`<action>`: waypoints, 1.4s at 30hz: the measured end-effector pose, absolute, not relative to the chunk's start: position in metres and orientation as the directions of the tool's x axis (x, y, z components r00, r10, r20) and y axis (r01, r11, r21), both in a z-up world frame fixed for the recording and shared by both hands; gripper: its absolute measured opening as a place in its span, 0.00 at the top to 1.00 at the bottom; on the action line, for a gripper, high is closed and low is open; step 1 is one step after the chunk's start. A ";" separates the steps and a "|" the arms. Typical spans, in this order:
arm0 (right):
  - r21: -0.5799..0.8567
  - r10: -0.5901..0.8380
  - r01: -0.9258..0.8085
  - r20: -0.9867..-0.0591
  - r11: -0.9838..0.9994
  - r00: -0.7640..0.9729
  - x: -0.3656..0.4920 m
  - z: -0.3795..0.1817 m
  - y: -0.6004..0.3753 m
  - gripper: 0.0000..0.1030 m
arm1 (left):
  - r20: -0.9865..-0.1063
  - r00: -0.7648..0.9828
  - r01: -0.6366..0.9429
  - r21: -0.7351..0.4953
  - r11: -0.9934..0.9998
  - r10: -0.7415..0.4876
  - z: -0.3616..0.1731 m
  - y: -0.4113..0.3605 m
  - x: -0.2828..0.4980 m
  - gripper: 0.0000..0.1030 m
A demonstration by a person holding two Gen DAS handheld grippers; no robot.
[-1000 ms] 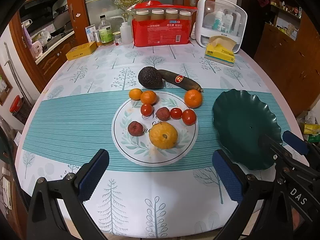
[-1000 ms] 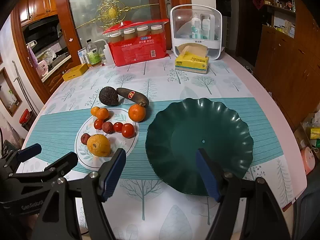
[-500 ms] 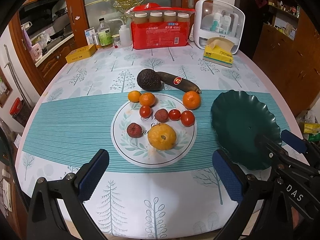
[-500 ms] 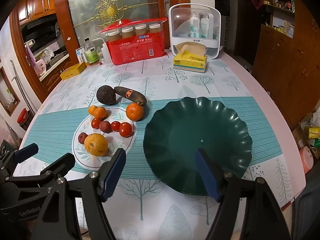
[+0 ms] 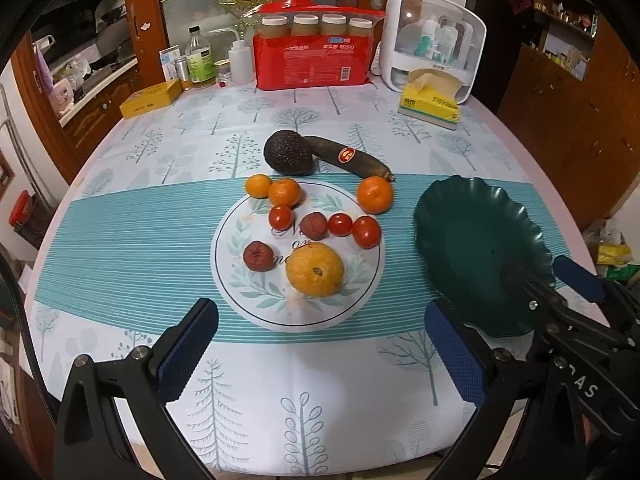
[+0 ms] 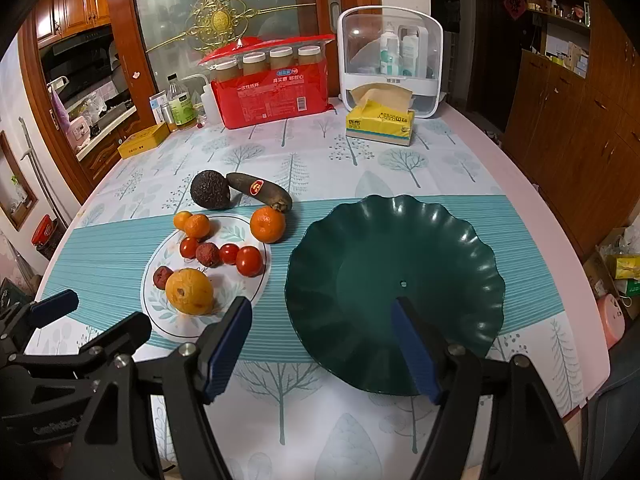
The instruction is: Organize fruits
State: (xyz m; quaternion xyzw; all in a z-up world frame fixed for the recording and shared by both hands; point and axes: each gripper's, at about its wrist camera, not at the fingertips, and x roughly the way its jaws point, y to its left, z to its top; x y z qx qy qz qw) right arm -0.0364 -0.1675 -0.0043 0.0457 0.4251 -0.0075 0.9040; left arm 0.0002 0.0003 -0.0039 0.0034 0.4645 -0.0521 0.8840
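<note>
The worktop is seen across the frame; a green bowl is found empty at lower right; the fruit is gathered left of centre, the large orange lowest, tomatoes above it. The orange is judged firm, best gripped across its middle; the tomatoes soft, slippery. The left hand-held gripper and right hand-held gripper are held wide apart, empty.

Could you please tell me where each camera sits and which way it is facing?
Left wrist: on the left gripper, open, low at the table's near edge, facing the fruit mat; right gripper shows.
Right wrist: on the right gripper, open, facing the green plate; left gripper shows.
Shared: fruits, plate, red pack.
</note>
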 end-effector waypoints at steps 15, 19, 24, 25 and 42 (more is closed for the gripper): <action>0.070 0.026 0.044 -0.771 0.997 0.636 -0.032 -0.005 -0.163 0.29 | -0.818 0.572 0.081 -0.022 0.996 -0.065 -0.006 0.002 0.001 0.01; 0.068 0.025 0.043 -0.770 0.997 0.637 -0.032 -0.005 -0.163 0.29 | -0.820 0.568 0.082 -0.027 0.996 -0.069 -0.007 0.004 0.001 0.01; 0.071 0.028 0.043 -0.770 0.997 0.637 -0.032 -0.005 -0.163 0.29 | -0.816 0.573 0.085 -0.023 0.996 -0.067 -0.007 0.005 0.000 0.01; 0.070 0.027 0.042 -0.770 0.997 0.637 -0.031 -0.005 -0.163 0.29 | -0.817 0.573 0.084 -0.023 0.996 -0.067 -0.007 0.005 0.000 0.01; 0.062 0.026 0.026 -0.714 0.998 0.699 -0.031 0.035 -0.160 0.29 | -0.784 0.620 0.107 0.043 0.993 -0.033 0.024 0.008 0.005 0.01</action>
